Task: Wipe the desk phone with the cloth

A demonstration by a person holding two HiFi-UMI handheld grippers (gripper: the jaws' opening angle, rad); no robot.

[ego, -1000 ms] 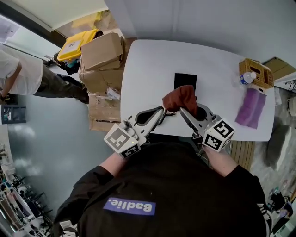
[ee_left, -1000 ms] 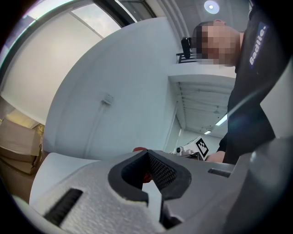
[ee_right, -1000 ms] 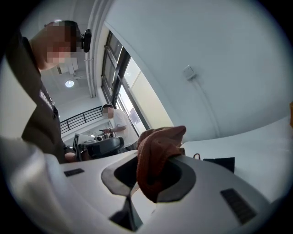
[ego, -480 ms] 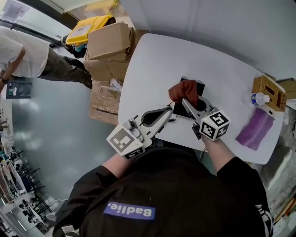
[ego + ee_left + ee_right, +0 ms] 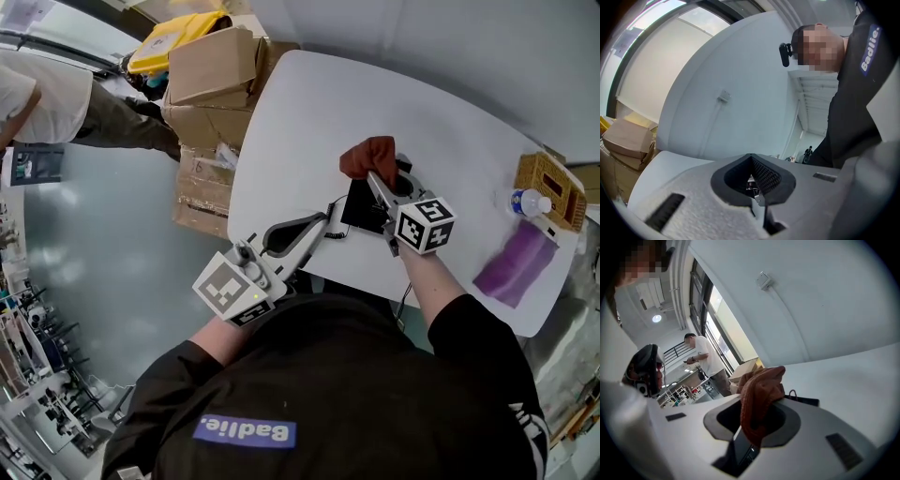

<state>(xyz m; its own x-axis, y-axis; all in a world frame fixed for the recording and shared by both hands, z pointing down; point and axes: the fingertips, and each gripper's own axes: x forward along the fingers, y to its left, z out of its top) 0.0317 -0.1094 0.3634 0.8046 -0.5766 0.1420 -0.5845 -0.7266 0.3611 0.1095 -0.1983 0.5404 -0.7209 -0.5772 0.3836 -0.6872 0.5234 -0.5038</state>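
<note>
The right gripper [image 5: 377,178] has its jaws clamped on the cloth [image 5: 368,157] at the desk phone's [image 5: 360,206] far end, near the worktop's [image 5: 309,103] near edge; most wiping seems left. The left gripper [image 5: 323,221] has its jaws together, empty

White tabletop [image 5: 309,122], rounded corners, set against a plain pale grey wall [image 5: 450,47]. Floor [image 5: 112,253] grey and glossy, with light reflections. Stacked cardboard boxes [image 5: 211,75] stand on the floor just beside the tabletop's left end, with a yellow container [image 5: 178,28] behind them. Cluttered shelving [image 5: 37,375] lies at the near left. Tall dark-framed windows [image 5: 705,310] admit daylight. One round ceiling lamp [image 5: 656,318] is lit. A small box [image 5: 763,280] with a thin cable run is fixed to the wall.
</note>
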